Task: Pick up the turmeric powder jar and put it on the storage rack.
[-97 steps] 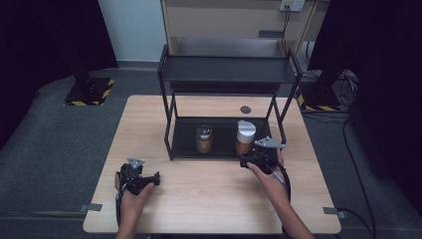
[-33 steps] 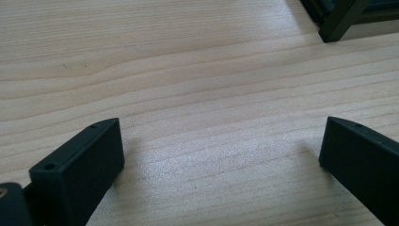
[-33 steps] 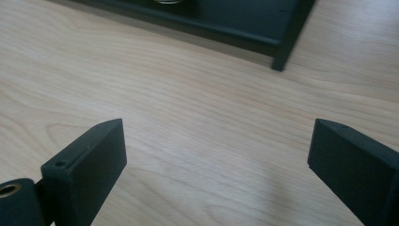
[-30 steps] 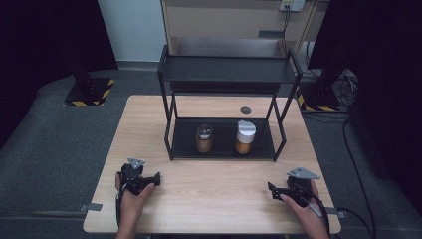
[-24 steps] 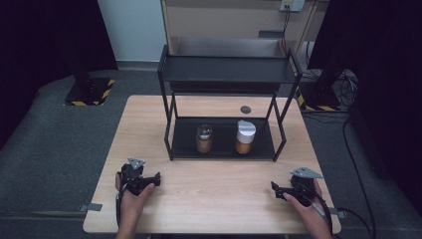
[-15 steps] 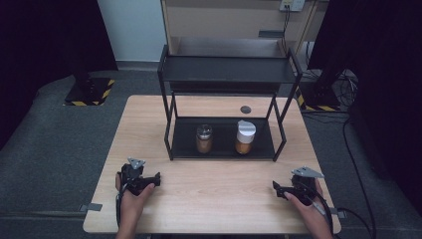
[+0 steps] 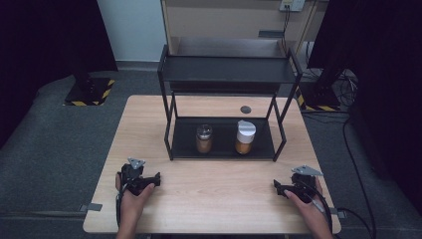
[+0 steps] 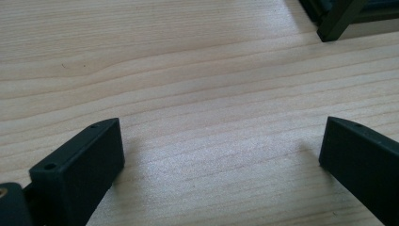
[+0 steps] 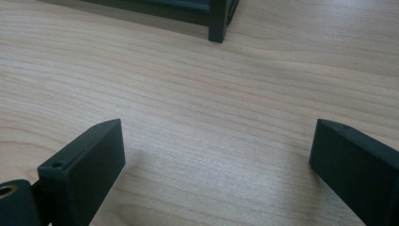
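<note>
Well, both grippers rest on the table (image 7: 214, 191), jaws spread wide and holding nothing. Left gripper (image 7: 155, 178) sits near-left, right gripper (image 7: 276, 186) near-right; two jars (image 7: 204, 139) stand in the black rack (image 7: 171, 133)

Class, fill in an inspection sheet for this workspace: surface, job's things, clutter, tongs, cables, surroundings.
Surface: wooden table, bare at the front.
Job's things: white-lidded jar and dark-lidded jar, upright and apart on the lower tray of the black rack; its upper shelf is bare.
Clutter: small dark disc on the table behind the rack.
Tongs: left tongs and right tongs rest near the front corners, both open with nothing between the jaws.
Cables: one trails from each gripper; more lie on the floor at right.
Surroundings: grey carpet, dark curtains, striped stand base at left.
</note>
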The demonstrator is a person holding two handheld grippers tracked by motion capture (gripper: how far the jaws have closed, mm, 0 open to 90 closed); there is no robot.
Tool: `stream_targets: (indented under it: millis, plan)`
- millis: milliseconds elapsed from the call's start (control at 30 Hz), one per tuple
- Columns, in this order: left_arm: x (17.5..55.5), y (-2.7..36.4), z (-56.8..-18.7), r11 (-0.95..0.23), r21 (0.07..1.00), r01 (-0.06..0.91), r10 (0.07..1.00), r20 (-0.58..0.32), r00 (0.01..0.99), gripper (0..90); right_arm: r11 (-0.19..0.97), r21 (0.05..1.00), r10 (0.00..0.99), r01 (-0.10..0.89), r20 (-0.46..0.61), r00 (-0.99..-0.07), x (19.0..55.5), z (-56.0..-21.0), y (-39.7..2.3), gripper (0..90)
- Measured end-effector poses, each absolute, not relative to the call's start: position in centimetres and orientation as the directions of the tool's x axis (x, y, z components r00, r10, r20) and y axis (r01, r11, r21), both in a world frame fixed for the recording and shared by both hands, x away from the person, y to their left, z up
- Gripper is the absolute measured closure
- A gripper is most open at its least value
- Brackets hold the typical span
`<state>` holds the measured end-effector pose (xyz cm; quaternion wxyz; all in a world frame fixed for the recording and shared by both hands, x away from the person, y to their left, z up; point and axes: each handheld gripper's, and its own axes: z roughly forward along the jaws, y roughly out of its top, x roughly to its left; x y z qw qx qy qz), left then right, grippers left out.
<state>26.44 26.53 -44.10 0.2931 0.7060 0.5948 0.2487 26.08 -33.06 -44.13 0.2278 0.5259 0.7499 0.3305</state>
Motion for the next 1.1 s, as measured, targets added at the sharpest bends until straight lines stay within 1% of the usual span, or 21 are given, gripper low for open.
stream_targets:
  millis: [267,567,1100]
  plan:
    - [26.44,26.54,-44.10,-0.121,0.710,0.694,0.986,0.003,0.169,0.0,0.217,0.730,0.942,0.648,0.016,-0.334,26.45,-44.11,-33.28,4.8]
    - [26.43,26.53,-44.08,-0.122,0.709,0.695,0.985,0.003,0.170,0.0,0.245,0.715,0.938,0.655,-0.003,-0.347,26.78,-43.97,-32.87,1.4]
    - [26.40,26.50,-44.09,-0.122,0.709,0.694,0.986,0.003,0.170,0.0,0.247,0.715,0.937,0.654,-0.004,-0.349,26.79,-43.98,-32.87,1.4]
